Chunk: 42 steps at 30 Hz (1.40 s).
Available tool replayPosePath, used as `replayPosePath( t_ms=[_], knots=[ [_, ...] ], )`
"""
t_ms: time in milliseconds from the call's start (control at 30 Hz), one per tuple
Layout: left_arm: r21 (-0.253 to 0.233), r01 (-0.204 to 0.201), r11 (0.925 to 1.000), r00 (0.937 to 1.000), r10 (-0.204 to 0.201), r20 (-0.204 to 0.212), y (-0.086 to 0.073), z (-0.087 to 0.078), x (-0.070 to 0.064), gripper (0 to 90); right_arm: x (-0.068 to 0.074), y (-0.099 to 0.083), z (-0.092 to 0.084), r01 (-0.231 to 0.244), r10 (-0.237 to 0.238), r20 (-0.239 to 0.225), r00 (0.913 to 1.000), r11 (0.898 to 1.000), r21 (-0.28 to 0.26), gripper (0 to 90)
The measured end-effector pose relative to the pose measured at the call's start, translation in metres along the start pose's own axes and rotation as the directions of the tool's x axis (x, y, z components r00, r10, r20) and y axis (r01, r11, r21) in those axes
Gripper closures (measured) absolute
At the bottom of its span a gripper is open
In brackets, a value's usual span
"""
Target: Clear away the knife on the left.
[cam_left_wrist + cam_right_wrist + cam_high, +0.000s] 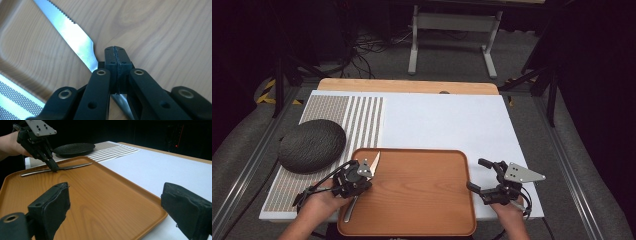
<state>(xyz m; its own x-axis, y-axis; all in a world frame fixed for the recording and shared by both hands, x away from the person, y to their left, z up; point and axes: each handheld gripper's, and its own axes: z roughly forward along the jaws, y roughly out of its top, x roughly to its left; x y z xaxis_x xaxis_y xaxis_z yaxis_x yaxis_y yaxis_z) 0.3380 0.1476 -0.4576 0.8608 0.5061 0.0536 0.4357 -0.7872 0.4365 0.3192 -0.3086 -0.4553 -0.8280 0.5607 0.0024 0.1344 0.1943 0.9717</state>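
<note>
Knife [362, 186] lies lengthwise along tray's [422, 200] left edge, tip pointing away.

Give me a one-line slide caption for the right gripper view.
Left gripper pinching a serrated knife above the wooden tray; right gripper jaws open.

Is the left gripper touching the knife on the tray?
Touching. In the left gripper view the left gripper has its jaws shut on the knife, whose blade runs out over the tray.
</note>
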Motion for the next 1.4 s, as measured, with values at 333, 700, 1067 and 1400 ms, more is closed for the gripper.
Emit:
replayPosePath(
  t_ms=[333, 700, 1067, 1400],
  knots=[
    [-0.004, 0.024, 0.9997, 0.9997, -0.024, 0.008, -0.003, -0.001, 0.007, 89.9, 0.0, 0.0, -0.001, 0.0, 0.0, 0.002, 1.0, 1.0, 0.003, 9.1],
    [0.001, 0.053, 0.9986, 0.9986, -0.053, 0.002, -0.011, -0.004, 0.01, 89.9, 0.0, 0.0, -0.001, 0.003, -0.003, 0.001, 1.0, 1.0, 0.004, 9.1],
    [0.009, 0.09, 0.9959, 0.9959, -0.09, 0.001, -0.021, -0.008, 0.012, 89.9, 0.0, 0.0, -0.001, 0.005, -0.005, 0.001, 1.0, 1.0, 0.004, 9.1],
    [-0.059, 0.063, 0.9963, 0.9974, -0.061, 0.039, -0.02, -0.015, 0.012, 76.8, 0.001, 0.001, -0.001, 0.006, -0.006, -0.001, 1.0, 1.0, 0.003, 9.1]
  ],
)
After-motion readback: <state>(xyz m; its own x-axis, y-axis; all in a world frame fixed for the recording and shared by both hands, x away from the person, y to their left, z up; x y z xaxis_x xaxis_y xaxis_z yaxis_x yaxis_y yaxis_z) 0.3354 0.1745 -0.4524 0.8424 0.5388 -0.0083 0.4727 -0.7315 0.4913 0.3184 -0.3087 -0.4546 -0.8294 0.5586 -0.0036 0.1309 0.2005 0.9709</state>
